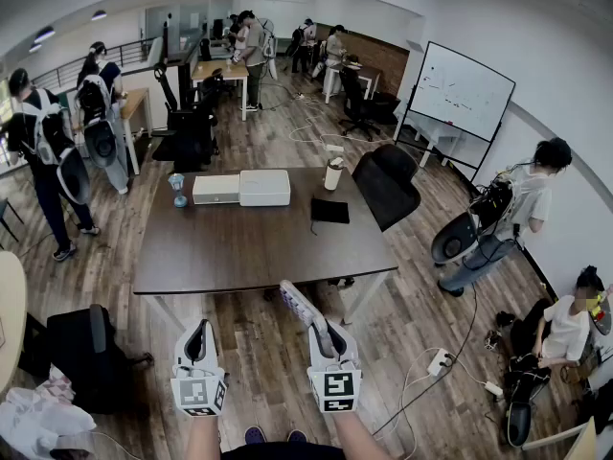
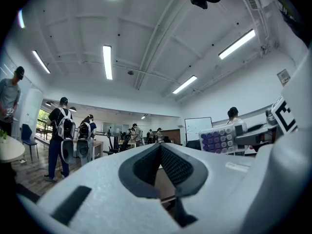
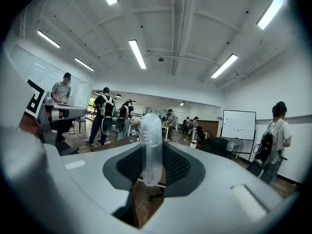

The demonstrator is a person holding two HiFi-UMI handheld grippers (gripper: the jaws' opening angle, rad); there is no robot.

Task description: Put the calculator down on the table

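Calculator is sticking out edge-on from between the jaws of my right gripper, which are clenching it, with the table lying ahead of them. My left gripper is pressing its jaws together, empty, the calculator off to their right.

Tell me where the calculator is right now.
The calculator is clamped in the right gripper, low centre in the head view, in the air by the near edge of the dark table.

White calculator w/ purple keys, clamped edge-on in the right gripper, roughly level, up in the air just short of the dark brown table, not touching it.
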